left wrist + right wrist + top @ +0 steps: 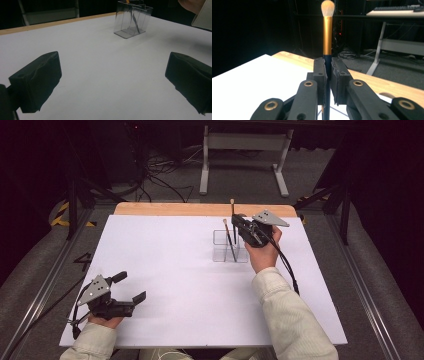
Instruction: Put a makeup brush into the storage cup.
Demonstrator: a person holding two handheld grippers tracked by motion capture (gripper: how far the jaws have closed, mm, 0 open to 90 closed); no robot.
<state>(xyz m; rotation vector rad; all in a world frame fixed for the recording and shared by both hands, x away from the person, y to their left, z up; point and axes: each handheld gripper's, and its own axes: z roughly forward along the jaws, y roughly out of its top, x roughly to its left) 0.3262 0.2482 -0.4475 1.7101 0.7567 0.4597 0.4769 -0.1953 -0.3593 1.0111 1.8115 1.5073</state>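
A: While your right gripper (328, 75) sits over the clear plastic two-compartment holder (230, 252), its jaws are clamped on the dark handle of a makeup brush with a gold ferrule and pale bristles (327, 37). Brush upright, bristles up.

B: Where's the lower end?

A: From the high view it hangs above the holder's right compartment. Can't tell whether the tip is inside yet. A second thin brush with a dark handle (229, 240) already leans in the holder.

B: And your left side?

A: Your left gripper (127, 290) is near the front left of the white table top (165, 270), well apart from the holder. Jaws spread wide, nothing between them. In the left gripper view the holder (131, 20) stands far across the table.
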